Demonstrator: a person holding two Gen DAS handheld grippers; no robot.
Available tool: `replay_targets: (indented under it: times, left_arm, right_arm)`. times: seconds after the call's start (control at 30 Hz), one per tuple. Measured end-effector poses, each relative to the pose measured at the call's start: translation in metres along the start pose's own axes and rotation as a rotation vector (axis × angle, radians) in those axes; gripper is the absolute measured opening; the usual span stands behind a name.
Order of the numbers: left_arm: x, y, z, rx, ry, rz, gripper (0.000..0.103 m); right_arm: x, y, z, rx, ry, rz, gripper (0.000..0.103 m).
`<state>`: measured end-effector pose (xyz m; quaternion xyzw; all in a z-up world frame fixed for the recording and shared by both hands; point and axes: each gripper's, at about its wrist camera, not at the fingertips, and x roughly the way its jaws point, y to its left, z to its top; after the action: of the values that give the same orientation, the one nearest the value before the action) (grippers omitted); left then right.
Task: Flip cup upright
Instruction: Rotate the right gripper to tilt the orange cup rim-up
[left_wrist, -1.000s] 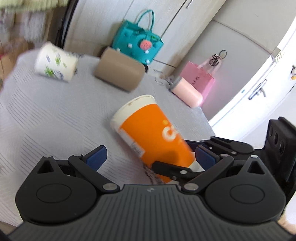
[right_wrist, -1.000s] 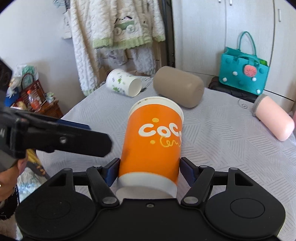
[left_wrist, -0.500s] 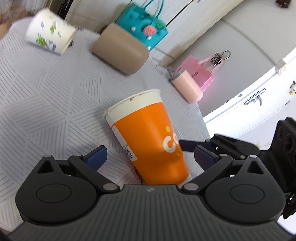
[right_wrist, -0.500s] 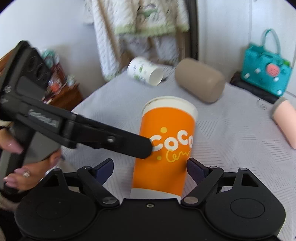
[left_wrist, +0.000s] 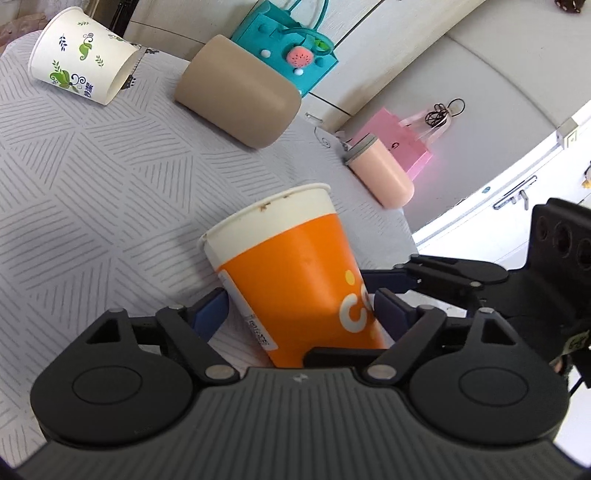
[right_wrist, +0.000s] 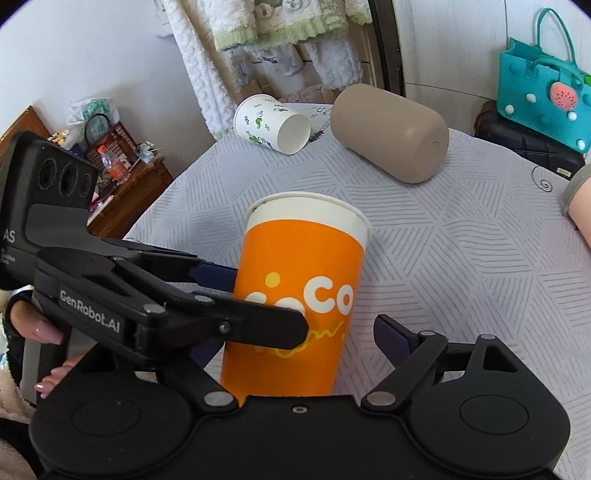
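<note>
- The left gripper (left_wrist: 301, 308) grasps the orange cup (left_wrist: 295, 280), its blue pads pressed to either side of the lower body; in the right wrist view it (right_wrist: 236, 306) reaches in from the left, and one finger crosses the cup's (right_wrist: 299, 295) printed lettering, hiding part of it.
- The orange cup stands mouth up near the front edge of the worktop (right_wrist: 461, 258), which wears a grey patterned cloth. Its base is hidden behind the gripper bodies in both views, so I cannot tell whether it rests flat. Its inside cannot be seen from either angle.
- The right gripper (right_wrist: 295, 339) sits released, its jaws spread wide with a gap between the right pad and the cup; its left pad is hidden behind the other tool.
- Farther back, a white cup with green leaf print (right_wrist: 273, 123) lies on its side, its open mouth showing a bare white interior.
- Just right of it a tan cup (right_wrist: 391, 131) lies on its side, closed bottom towards us.
- At the right edge a pink cup (left_wrist: 380, 177) lies on its side, cut off in the right wrist view.
- Beyond the worktop stand a teal bag (right_wrist: 543, 96) and a pink bag (left_wrist: 399, 142); their contents are not visible.
</note>
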<state>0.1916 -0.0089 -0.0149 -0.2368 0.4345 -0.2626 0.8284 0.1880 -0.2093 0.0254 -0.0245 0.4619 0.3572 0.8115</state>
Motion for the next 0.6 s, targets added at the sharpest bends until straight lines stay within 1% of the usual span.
replay_targets:
  times: [0.03,0.07,0.17,0.27,0.33,0.6]
  left_arm:
    - [0.0,-0.001,0.0,0.008,-0.005,-0.002,0.084]
    - [-0.001,-0.001,0.0,0.014,-0.014,-0.007,0.084]
    - [-0.008,-0.002,0.0,0.029,-0.039,-0.039,0.079]
    - [-0.016,-0.004,0.001,0.043,-0.074,-0.076,0.079]
    - [-0.021,-0.008,0.002,0.063,-0.106,-0.084,0.077]
    - [-0.037,-0.037,0.0,0.226,-0.251,-0.033,0.074]
  right_arm:
    - [-0.001,-0.001,-0.001,0.001,-0.005,0.021,0.08]
    - [-0.001,0.0,0.0,0.001,-0.01,0.023,0.079]
    - [-0.007,0.002,-0.004,-0.053,-0.043,0.009,0.079]
    - [-0.017,-0.001,-0.006,-0.062,-0.084,0.022,0.079]
    - [-0.022,-0.004,-0.007,-0.068,-0.118,0.028,0.079]
    - [-0.029,0.002,-0.011,-0.147,-0.245,-0.026,0.078]
